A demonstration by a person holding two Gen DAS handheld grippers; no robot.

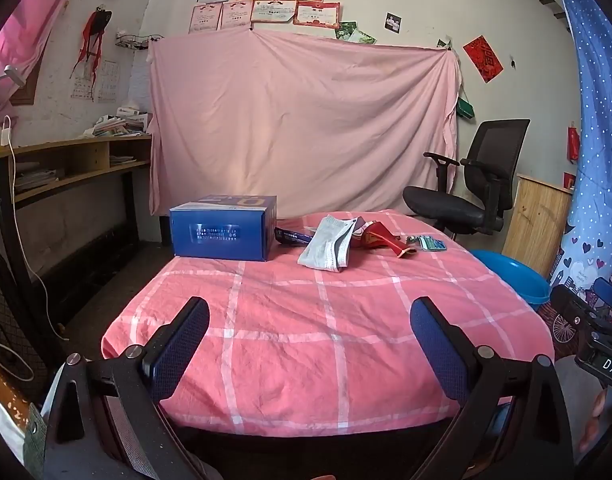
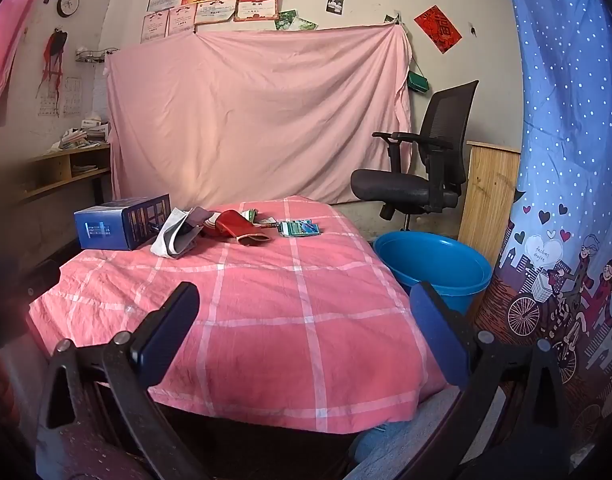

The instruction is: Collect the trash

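Trash lies in a loose cluster at the far end of the table: a folded grey mask, a red wrapper touching it, and a small stack of green packets just beside that. A blue box stands at the far left corner, close to the mask; whether it counts as trash I cannot tell. I hold both tools low at the near edge, tilted a little downward, so that each camera takes in the whole checked cloth before I commit to anything. My left gripper has its jaws spread wide with only bare cloth between them, and my right gripper stands just as wide and just as empty. I judge that nothing has been collected yet. A blue basin sits on the floor off the table's right edge, and I take it for the likely place to drop things, since it is open-topped and near my right side. The near and middle cloth is bare, so I have a free run forward to the cluster. The packets lie nearest the right edge and nearest the basin, so my right tool suits them; the mask and wrapper overlap, so I may need to lift one clear of the other. A chair stands beyond the basin, well apart from my path, and a blue curtain hangs close on the right, which limits any wide swing there.
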